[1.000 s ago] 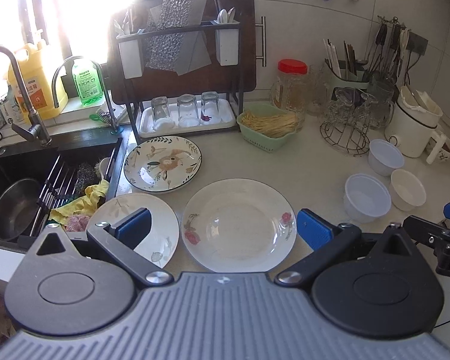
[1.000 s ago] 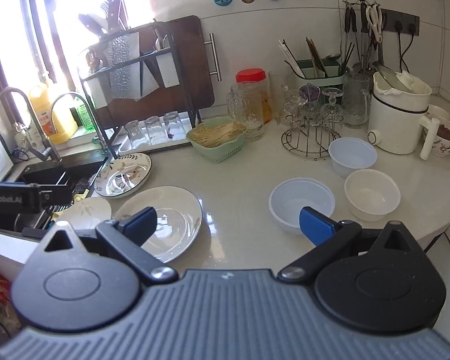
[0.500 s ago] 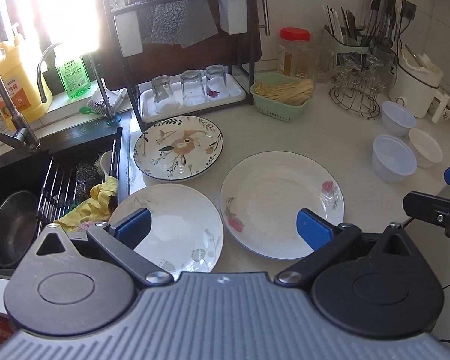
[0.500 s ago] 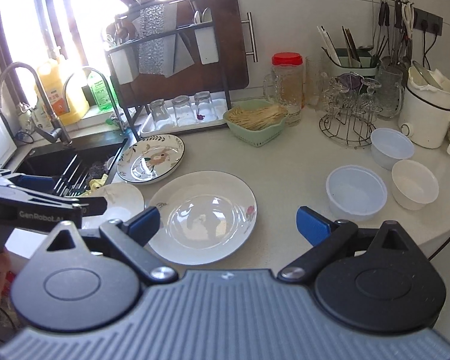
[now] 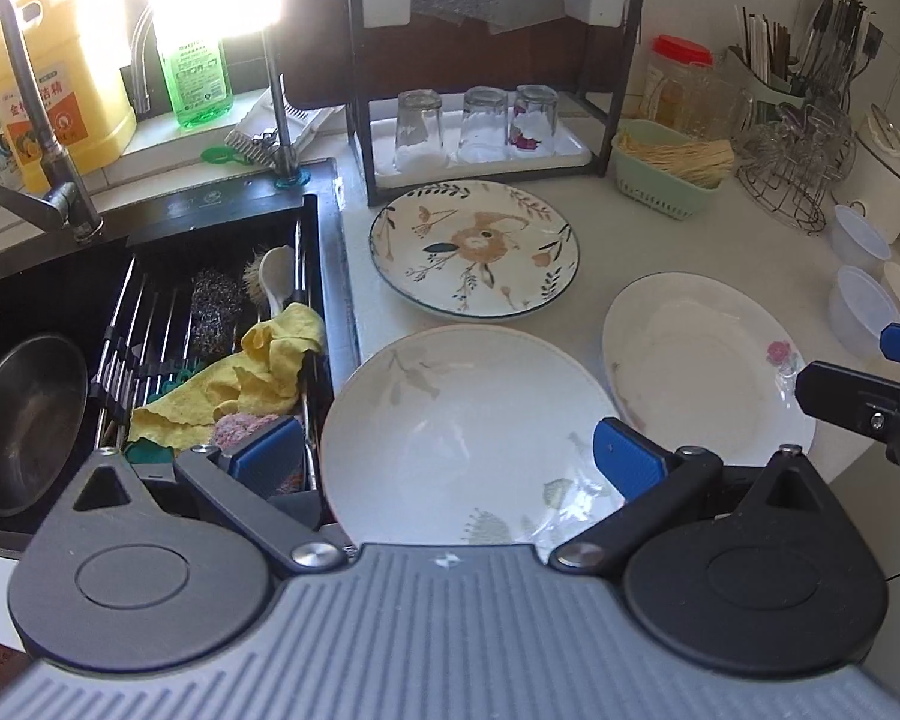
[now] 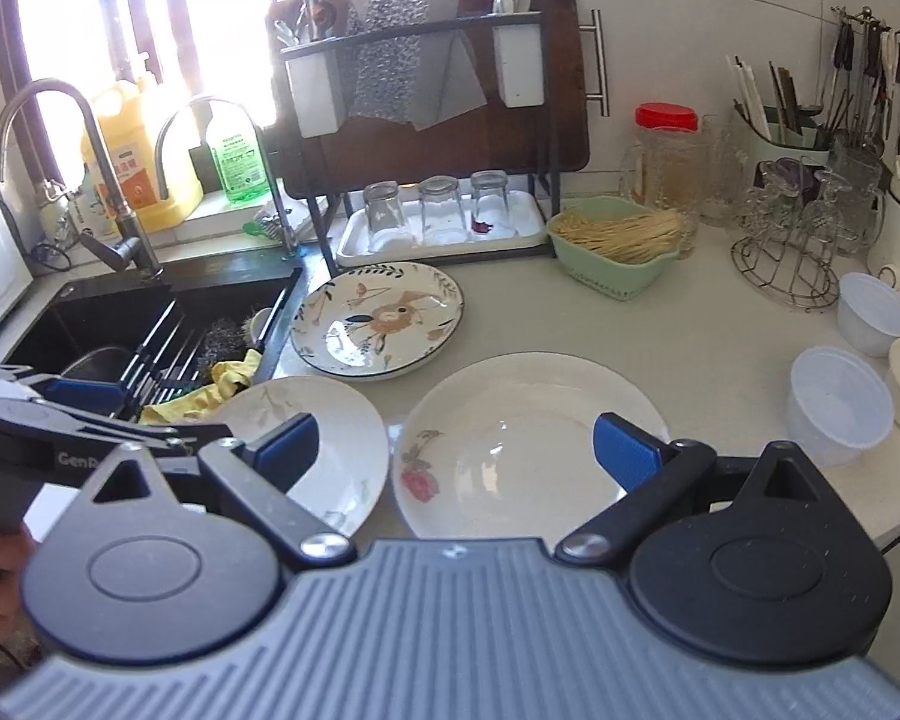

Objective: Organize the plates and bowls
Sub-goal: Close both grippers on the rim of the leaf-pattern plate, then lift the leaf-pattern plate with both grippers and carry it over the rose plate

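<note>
Three plates lie on the white counter. A white plate with faint leaves (image 5: 468,426) (image 6: 324,438) lies nearest the sink. A white plate with a pink rose (image 5: 702,360) (image 6: 528,438) lies to its right. A floral plate (image 5: 474,246) (image 6: 378,318) lies behind them. Three small bowls (image 6: 840,402) (image 5: 864,306) stand at the right. My left gripper (image 5: 447,456) is open, low over the leaf plate's near edge. My right gripper (image 6: 456,450) is open, over the gap between the leaf and rose plates.
A black sink (image 5: 48,312) with a rack, steel bowl and yellow cloth (image 5: 240,378) is on the left. A dish rack (image 6: 438,120) with upturned glasses stands at the back. A green basket (image 6: 618,246), a glass holder (image 6: 792,240) and a jar (image 6: 666,156) stand at the back right.
Both grippers have moved left and closer to the counter. The left one now hangs over the leaf plate instead of the rose plate. Both stay open.
</note>
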{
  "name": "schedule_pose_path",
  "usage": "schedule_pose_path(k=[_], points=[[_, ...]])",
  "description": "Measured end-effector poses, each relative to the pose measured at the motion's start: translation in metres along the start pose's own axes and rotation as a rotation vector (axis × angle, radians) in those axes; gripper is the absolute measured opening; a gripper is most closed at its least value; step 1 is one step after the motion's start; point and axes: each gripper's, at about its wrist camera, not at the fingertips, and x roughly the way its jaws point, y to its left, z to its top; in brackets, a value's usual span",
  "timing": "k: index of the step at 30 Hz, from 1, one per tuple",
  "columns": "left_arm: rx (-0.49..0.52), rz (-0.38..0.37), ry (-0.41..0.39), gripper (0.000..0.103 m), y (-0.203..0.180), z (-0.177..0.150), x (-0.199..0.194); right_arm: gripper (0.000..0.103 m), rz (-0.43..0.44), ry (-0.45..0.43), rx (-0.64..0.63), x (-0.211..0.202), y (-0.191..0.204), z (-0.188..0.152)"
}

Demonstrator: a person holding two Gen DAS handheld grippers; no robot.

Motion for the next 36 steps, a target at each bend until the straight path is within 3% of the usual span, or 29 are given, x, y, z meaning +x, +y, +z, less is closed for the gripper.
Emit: schedule_pose_path(k=[3, 5, 10, 14, 15, 17, 22, 26, 30, 36], points=[[-0.023, -0.021, 0.009, 0.103, 0.027, -0.001, 0.01, 0.093, 0.09, 0.058, 0.036, 0.016, 0.017, 0.0], [-0.048, -0.049, 0.021, 0.103, 0.044, 0.0, 0.017, 0.071, 0.133, 0.092, 0.067, 0.026, 0.027, -0.002], [-0.048, -0.099, 0.05, 0.103, 0.064, 0.004, 0.038, 0.052, 0.088, 0.174, 0.102, 0.053, 0.047, -0.011], [-0.053, -0.148, 0.094, 0.102, 0.069, 0.002, 0.065, 0.043, 0.024, 0.241, 0.138, 0.072, 0.042, -0.021], [-0.059, -0.155, 0.105, 0.1, 0.071, 0.002, 0.07, 0.042, 0.014, 0.256, 0.152, 0.076, 0.04, -0.023], [-0.063, -0.168, 0.126, 0.091, 0.073, 0.001, 0.082, 0.031, 0.01, 0.291, 0.195, 0.084, 0.035, -0.028], [-0.045, -0.181, 0.135, 0.074, 0.078, 0.001, 0.097, 0.027, -0.02, 0.291, 0.213, 0.096, 0.033, -0.033], [-0.084, -0.211, 0.146, 0.049, 0.085, 0.002, 0.108, 0.02, -0.03, 0.309, 0.231, 0.108, 0.032, -0.036], [-0.087, -0.205, 0.147, 0.035, 0.087, 0.004, 0.117, 0.016, -0.046, 0.317, 0.243, 0.116, 0.034, -0.039], [-0.071, -0.231, 0.182, 0.033, 0.088, 0.007, 0.129, 0.016, -0.037, 0.304, 0.242, 0.121, 0.033, -0.045]])
